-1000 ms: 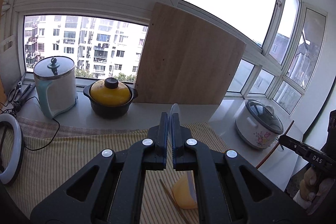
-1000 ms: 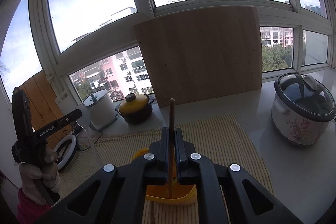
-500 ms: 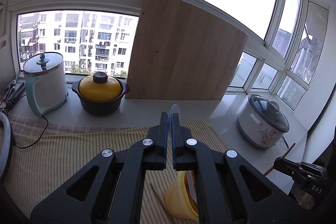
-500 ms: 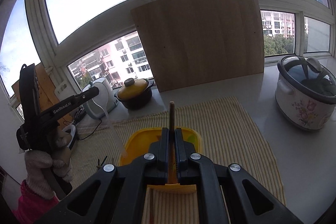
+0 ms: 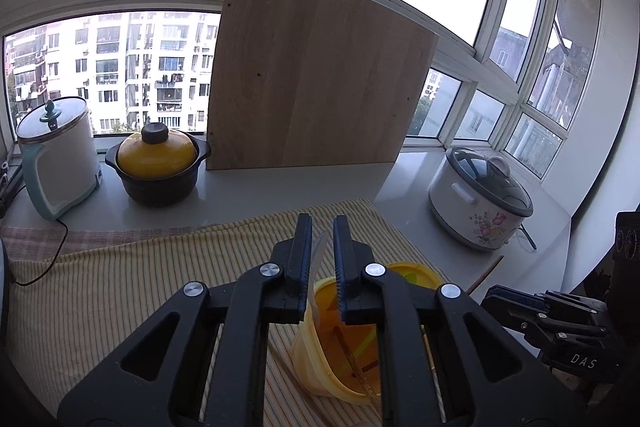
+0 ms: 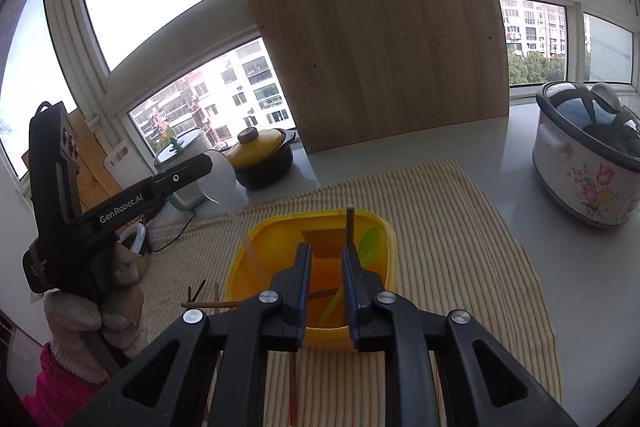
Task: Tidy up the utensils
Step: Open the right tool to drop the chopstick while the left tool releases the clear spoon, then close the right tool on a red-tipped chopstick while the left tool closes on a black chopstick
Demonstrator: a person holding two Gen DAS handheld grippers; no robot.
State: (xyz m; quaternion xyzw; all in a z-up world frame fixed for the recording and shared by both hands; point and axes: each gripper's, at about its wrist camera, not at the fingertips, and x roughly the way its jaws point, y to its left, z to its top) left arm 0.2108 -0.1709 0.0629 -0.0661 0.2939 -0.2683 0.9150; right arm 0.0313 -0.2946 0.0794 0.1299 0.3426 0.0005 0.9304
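clear spoon (image 5: 318, 259) between opening jaws, over yellow tub (image 5: 320, 359)

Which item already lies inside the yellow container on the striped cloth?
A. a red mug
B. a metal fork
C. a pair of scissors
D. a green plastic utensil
D: in the right wrist view a green plastic utensil lies inside the yellow container, along its right side.

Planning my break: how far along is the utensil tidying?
Done: a green spoon lies in the yellow container. In hand: both sets of jaws are opening, the left tool around a clear spoon dipping into the container, the right tool beside a wooden chopstick standing in it. Left: loose chopsticks on the striped mat.
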